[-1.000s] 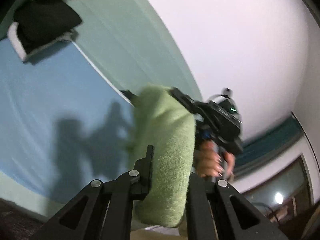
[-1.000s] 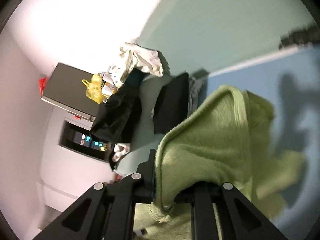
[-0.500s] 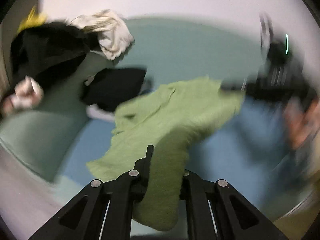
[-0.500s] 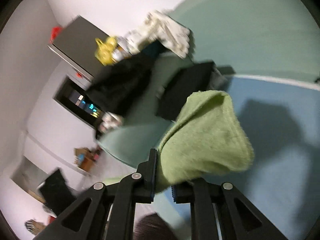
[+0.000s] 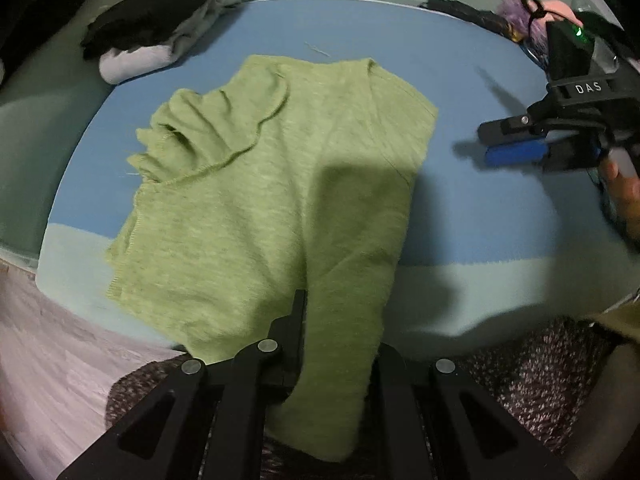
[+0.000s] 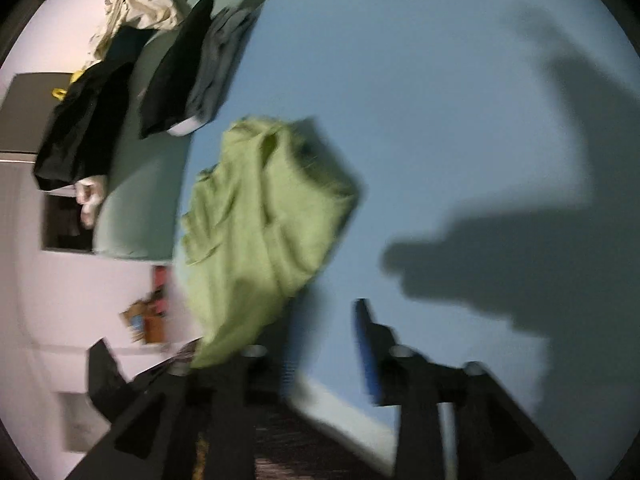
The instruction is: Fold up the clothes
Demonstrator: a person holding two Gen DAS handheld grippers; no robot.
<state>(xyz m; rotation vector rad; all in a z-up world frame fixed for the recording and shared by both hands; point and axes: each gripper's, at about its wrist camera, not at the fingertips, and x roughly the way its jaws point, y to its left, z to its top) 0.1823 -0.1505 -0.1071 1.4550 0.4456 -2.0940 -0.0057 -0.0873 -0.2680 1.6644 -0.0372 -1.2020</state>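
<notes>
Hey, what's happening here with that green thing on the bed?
A person is folding clothes with a handheld gripper in each hand. The green garment lies spread on the blue sheet, its near edge clamped in the left gripper. The right gripper is open and empty, off to the garment's side. A folded black and grey pile sits at the far corner.

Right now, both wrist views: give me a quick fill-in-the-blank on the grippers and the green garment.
1. The green garment lies spread on the ____ sheet.
2. The left gripper is shut on the garment's ____ edge, the one closest to the camera.
3. The right gripper is open and holds ____.
4. The folded black garment lies on top of a ____ one.

Missing words: blue; near; nothing; grey
</notes>
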